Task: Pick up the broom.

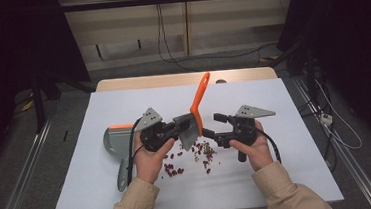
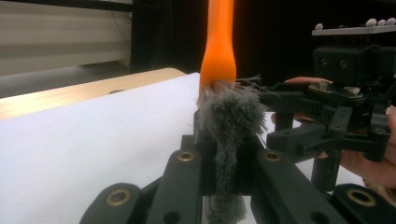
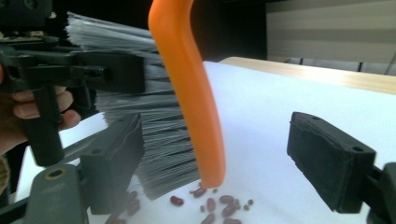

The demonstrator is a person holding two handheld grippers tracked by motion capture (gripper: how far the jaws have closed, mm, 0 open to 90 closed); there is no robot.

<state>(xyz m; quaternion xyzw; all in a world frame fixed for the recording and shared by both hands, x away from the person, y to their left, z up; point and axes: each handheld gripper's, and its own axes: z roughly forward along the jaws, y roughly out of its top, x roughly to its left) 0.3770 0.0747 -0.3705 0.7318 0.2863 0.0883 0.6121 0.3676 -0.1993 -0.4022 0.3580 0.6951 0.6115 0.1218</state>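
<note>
A brush with an orange handle (image 1: 200, 96) and grey bristles (image 1: 188, 130) stands upright above the white table cover. My left gripper (image 1: 181, 127) is shut on the bristles (image 2: 224, 135), with the handle (image 2: 218, 46) rising straight up beyond its jaws. My right gripper (image 1: 214, 126) faces it from the right and is open. Its jaws stand on either side of the handle's lower end (image 3: 205, 140), and neither pad (image 3: 327, 158) touches it. Red beans (image 1: 188, 159) and smaller seeds lie scattered under the brush (image 3: 215, 203).
A grey dustpan (image 1: 112, 143) with an orange edge lies on the table, left of my left hand. The white cover (image 1: 278, 167) runs out to the table's wooden far edge (image 1: 181, 78). Cables trail across the floor behind.
</note>
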